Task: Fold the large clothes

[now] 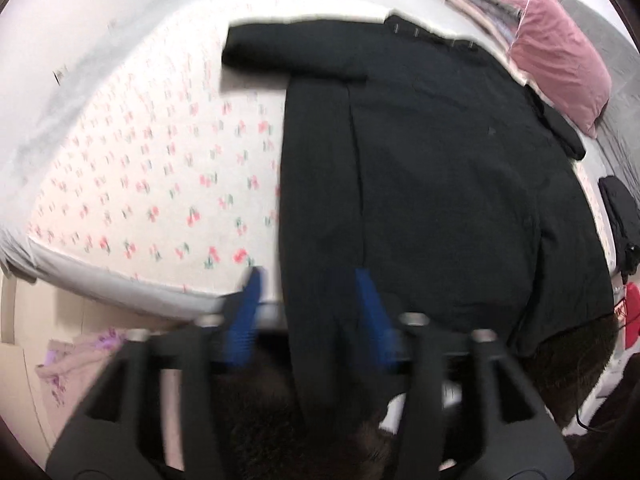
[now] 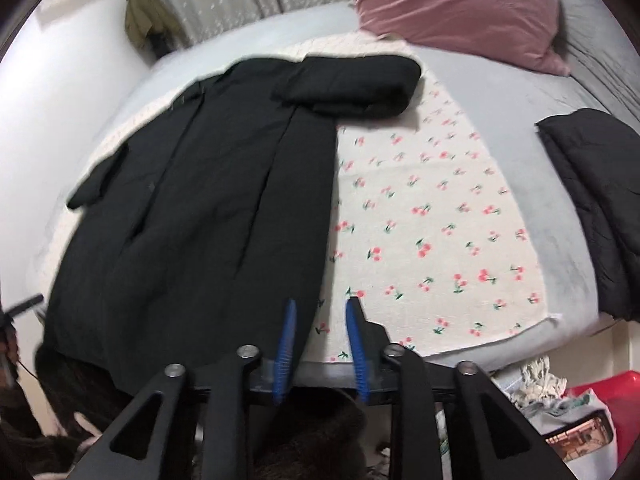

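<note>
A large black coat (image 1: 420,168) lies flat on the cherry-print sheet (image 1: 160,168) of a bed, one long side folded in and a sleeve laid across the top. Its hem hangs over the near bed edge. My left gripper (image 1: 308,280) is open, its blue fingers straddling the coat's folded left edge near the hem, holding nothing. In the right wrist view the coat (image 2: 192,208) lies left of the cherry-print sheet (image 2: 432,216). My right gripper (image 2: 322,308) is open and empty at the coat's right edge near the hem.
A pink pillow (image 1: 560,56) (image 2: 452,8) lies at the head of the bed. A folded black garment (image 2: 596,200) (image 1: 620,216) sits on the grey mattress edge. Clutter with a red box (image 2: 600,392) lies on the floor. A white wall (image 2: 52,120) borders the bed.
</note>
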Motion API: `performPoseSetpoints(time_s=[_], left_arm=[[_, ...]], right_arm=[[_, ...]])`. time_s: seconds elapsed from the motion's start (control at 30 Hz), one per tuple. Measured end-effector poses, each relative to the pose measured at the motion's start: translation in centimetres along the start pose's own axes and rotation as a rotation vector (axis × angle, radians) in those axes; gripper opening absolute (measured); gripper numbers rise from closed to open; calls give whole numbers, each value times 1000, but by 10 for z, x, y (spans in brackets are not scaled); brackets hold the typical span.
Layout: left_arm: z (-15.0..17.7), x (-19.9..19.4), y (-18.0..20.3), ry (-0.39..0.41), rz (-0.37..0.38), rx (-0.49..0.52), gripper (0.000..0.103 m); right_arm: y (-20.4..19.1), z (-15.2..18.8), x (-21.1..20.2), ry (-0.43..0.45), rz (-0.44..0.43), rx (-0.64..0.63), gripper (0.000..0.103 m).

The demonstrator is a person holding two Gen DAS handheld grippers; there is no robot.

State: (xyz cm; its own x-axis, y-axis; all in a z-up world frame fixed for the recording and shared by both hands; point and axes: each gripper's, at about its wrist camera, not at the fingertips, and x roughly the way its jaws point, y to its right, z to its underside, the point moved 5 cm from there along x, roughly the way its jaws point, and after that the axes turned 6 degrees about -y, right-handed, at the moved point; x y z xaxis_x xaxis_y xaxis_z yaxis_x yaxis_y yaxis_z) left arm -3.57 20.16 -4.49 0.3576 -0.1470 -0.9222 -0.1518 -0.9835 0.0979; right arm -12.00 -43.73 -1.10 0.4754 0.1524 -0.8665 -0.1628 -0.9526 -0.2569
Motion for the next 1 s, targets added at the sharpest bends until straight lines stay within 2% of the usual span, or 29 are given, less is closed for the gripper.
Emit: performPoseSetpoints(time_s=[0.03,0.1,0.13,0.23,0.4,0.53,0.63,0.77,0.83,0.9,0.97,1.0], left_arm=[[-2,-4,7,29,8,14,64],[-10,-7,26,41,35,58,66],[-12,-3,37,47,55,79,66],[-17,8,77,42,121,154,67],[-7,34,162,12,226,286,67],[3,49,209,18,243,388,67],[6,55,219,18,235,415,67],[14,57,209,40,258,430,67],[20,61,203,28,266,429,67],[22,65,198,21,263,409,67],[20,68,196,17,267,382,67],[20,69,196,16,270,374,67]], right_arm=[[0,-4,-2,7,-20,7,38],[-12,-9,-7,19,-43,2,54],[-25,-13,-6,25,-58,-23,56],[-69,-18,9,8,-108,-111,57],[-151,-16,42,-28,-278,-257,57],[-204,6,60,-42,-341,-354,57],[-232,37,68,-41,-340,-487,57],[-253,84,69,-44,-225,-679,57],[-257,100,78,-64,-213,-710,57],[-263,106,79,-75,-249,-692,57],[-269,103,84,-72,-263,-653,57],[-273,97,90,-66,-242,-633,57]])
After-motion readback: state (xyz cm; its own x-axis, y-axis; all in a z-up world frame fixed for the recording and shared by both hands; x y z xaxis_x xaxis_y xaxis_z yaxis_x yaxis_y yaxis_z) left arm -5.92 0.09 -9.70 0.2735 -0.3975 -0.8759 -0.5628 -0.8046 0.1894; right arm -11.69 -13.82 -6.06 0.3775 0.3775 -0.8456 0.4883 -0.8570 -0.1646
